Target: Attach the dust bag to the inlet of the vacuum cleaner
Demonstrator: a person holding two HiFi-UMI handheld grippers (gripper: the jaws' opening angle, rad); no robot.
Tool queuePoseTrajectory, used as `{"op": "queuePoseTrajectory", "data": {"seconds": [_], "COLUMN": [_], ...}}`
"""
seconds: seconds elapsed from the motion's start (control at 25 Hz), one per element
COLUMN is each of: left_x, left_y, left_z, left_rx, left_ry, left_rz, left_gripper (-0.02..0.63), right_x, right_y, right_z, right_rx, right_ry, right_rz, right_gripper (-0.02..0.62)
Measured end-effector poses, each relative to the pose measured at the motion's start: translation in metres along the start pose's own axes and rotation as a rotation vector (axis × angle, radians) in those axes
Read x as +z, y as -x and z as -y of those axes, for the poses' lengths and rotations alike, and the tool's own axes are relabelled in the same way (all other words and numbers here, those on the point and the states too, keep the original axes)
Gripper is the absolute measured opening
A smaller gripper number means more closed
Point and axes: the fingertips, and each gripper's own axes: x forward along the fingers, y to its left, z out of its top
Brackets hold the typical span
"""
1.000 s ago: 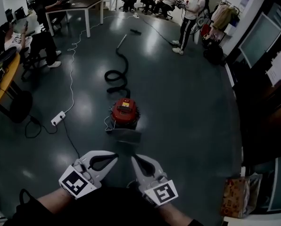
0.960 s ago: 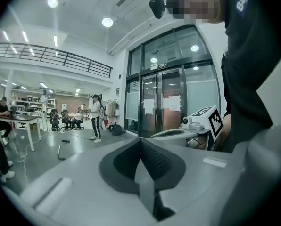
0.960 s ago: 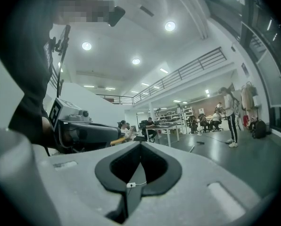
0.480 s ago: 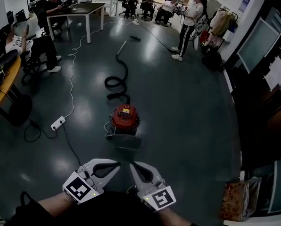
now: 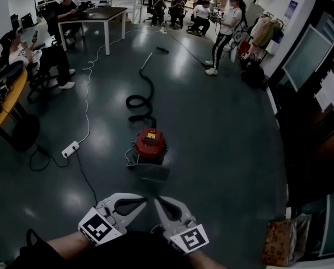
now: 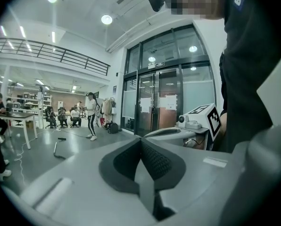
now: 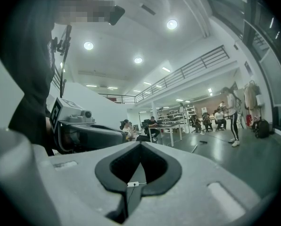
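Observation:
A red round vacuum cleaner (image 5: 150,144) stands on the dark floor ahead of me, with its black hose (image 5: 140,97) curling away behind it. A flat grey dust bag (image 5: 151,171) lies on the floor against its near side. Both grippers are held low, close to my body and well short of the bag. My left gripper (image 5: 145,200) is shut and empty, its pads meeting at the tip (image 6: 141,141). My right gripper (image 5: 156,200) is shut too, with nothing between its pads (image 7: 140,145). The two point toward each other and nearly touch.
A white power strip (image 5: 70,148) and its cable lie on the floor to the left. A round orange table (image 5: 0,106) is at far left. Seated people and a dark table (image 5: 97,13) are at the back, a standing person (image 5: 225,27) at back right, a paper bag (image 5: 280,241) at lower right.
The head view has tipped slightly, so the vacuum cleaner sits a little lower in the picture. Both grippers stay shut and close together in front of my body.

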Motion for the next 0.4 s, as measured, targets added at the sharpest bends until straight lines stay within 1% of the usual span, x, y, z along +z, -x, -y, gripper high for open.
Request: {"op": "queuePoseTrajectory", "data": {"seconds": [0.4], "left_x": [-0.0034], "left_y": [0.0047], "left_z": [0.0048], "left_rx": [0.007], "left_ry": [0.005], "left_rz": [0.002], "left_gripper": [0.002], "right_x": [-0.0012], "right_y": [0.004], "right_z": [-0.0061], "right_rx": [0.006], "right_ry": [0.016], "right_rz": [-0.003], "right_gripper": [0.002]}}
